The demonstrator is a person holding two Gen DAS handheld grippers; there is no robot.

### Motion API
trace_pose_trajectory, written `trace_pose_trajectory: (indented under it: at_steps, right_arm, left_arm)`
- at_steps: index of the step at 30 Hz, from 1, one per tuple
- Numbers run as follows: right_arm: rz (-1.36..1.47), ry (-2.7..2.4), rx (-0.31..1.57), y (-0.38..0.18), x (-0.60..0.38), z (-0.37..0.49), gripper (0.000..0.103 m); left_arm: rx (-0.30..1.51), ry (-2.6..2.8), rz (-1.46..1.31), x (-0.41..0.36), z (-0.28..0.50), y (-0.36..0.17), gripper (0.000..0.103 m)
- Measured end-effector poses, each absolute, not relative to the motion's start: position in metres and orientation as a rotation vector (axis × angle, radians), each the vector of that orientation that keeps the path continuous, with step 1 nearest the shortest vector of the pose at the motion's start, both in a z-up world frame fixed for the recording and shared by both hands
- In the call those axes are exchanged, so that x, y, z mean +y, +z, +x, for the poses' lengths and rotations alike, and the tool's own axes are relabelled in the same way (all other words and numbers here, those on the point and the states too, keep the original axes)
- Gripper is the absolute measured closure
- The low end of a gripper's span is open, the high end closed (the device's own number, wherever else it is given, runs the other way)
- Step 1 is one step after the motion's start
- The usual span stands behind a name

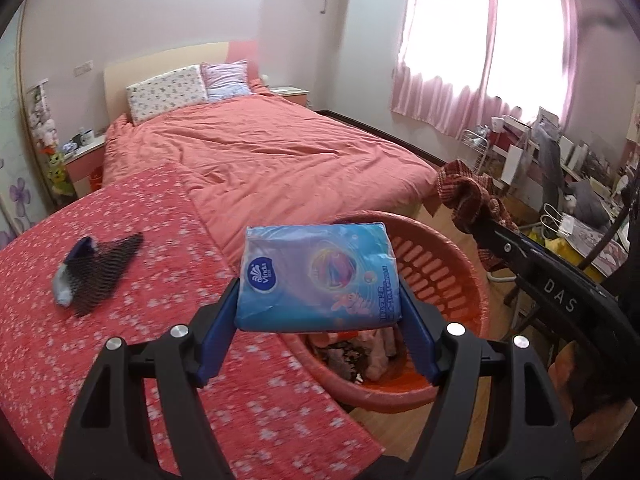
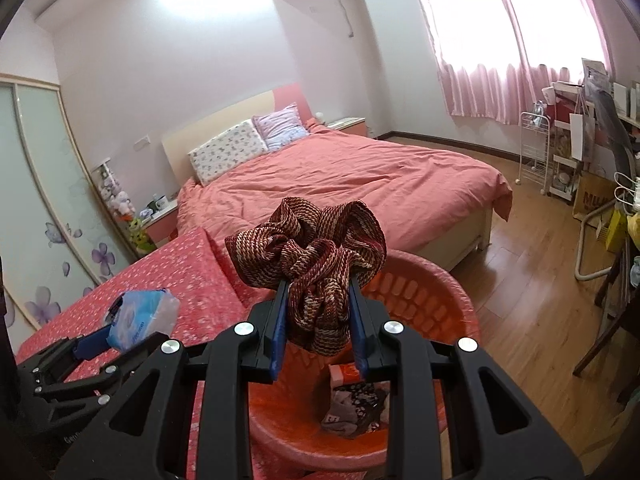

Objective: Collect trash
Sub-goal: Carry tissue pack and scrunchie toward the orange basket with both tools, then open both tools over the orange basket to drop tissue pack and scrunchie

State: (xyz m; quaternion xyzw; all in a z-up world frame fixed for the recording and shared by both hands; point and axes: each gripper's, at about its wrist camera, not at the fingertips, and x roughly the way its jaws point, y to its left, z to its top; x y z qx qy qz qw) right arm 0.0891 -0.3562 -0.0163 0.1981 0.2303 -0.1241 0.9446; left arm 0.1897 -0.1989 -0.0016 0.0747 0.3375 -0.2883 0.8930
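A wide bed under a plain salmon-pink quilt (image 1: 260, 148) fills the middle of the room, with two pillows against its headboard. Against the foot of that bed lies a red cloth-covered surface printed with small white flowers (image 1: 120, 280). On it, well away from the bed's near corner, rests a dark net pouch with a grey-blue sock-like piece tucked into it (image 1: 92, 270).

Just off the bed's foot corner, on the wooden floor, stands a round orange-red plastic laundry basket with slotted walls (image 2: 424, 292). A few crumpled items, patterned dark and pale, lie at its bottom (image 2: 356, 408).

The left gripper (image 1: 318, 312) is held above the edge where the flowered surface meets the basket rim. Its blue-padded fingers (image 1: 218, 336) are spread fairly wide and press on both sides of a soft blue plastic pack of tissues with a Vinda logo (image 1: 320, 274), which is lifted clear of the surface, partly over the basket.

The right gripper (image 2: 320, 300) hangs over the basket, on the side away from the flowered surface. Its fingers stand narrow, clamped on a bunched maroon-and-cream woven cloth (image 2: 316, 256), whose folds spill above and below the blue pads (image 2: 279, 328), directly above the basket opening.
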Motion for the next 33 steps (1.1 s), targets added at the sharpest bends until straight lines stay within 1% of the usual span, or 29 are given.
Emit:
trace_pose_trajectory:
  at_steps: [12, 14, 16, 17, 19, 20, 23, 28, 33]
  right_arm:
    - [0.448, -0.275, 0.477, -0.027, -0.377, 0.093, 0.075]
    - [0.459, -0.264, 0.49, -0.031, -0.378, 0.097, 0.072]
    - [0.468, -0.26, 0.5, -0.033, -0.383, 0.099, 0.062]
    - [0.473, -0.259, 0.506, -0.035, -0.383, 0.101, 0.061]
    - [0.48, -0.259, 0.513, -0.038, -0.386, 0.101, 0.051]
    - [0.481, -0.262, 0.516, -0.039, -0.387, 0.101, 0.05]
    - [0.481, -0.268, 0.529, -0.042, -0.386, 0.099, 0.048]
    - [0.451, -0.281, 0.543, -0.042, -0.381, 0.098, 0.045]
    - [0.417, -0.279, 0.553, -0.039, -0.372, 0.099, 0.045]
  left_arm:
    - [0.737, -0.655, 0.19, -0.233, 0.194, -0.028, 0.031]
    - [0.752, -0.651, 0.197, -0.236, 0.197, -0.034, 0.031]
    - [0.761, -0.639, 0.2, -0.237, 0.199, -0.037, 0.03]
    - [0.77, -0.633, 0.2, -0.237, 0.202, -0.041, 0.029]
    - [0.779, -0.624, 0.198, -0.234, 0.205, -0.043, 0.025]
    - [0.783, -0.62, 0.196, -0.231, 0.206, -0.044, 0.022]
    - [0.79, -0.606, 0.19, -0.223, 0.211, -0.047, 0.02]
    - [0.789, -0.553, 0.215, -0.213, 0.214, -0.049, 0.02]
    - [0.797, -0.479, 0.227, -0.185, 0.221, -0.05, 0.019]
